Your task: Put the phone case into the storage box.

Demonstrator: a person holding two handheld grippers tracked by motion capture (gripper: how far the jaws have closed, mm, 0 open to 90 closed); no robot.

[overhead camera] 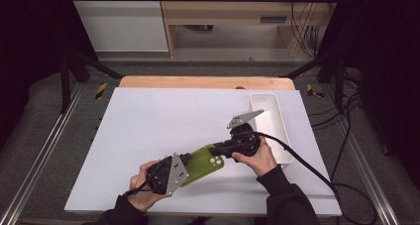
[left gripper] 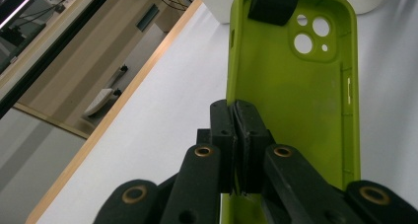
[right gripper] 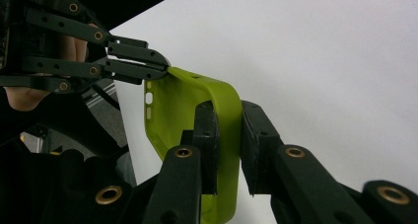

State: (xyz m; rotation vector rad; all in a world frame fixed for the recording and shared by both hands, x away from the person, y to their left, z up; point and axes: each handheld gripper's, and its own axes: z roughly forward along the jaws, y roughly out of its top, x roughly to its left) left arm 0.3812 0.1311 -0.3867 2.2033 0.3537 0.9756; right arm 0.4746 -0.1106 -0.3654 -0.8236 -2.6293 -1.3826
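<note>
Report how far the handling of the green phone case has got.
Done: both tongs have gripped the green phone case, the left tongs shut on its bottom edge, the right tongs on its camera end. In hand: it's held between them. Left, probably: the white tray nearby.

Taking the white tray (overhead camera: 279, 131) as the landmark: it stands along the right edge of the white table top (overhead camera: 148, 126), and its walls bar a low pass there. Left of the tray and far back from it, the table top lies bare, so a hand could sweep through freely. Just left of the tray's near end, the green phone case (overhead camera: 204, 161), clamped between the left gripper (overhead camera: 184, 159) and right gripper (overhead camera: 216, 148), crowds the room.
</note>
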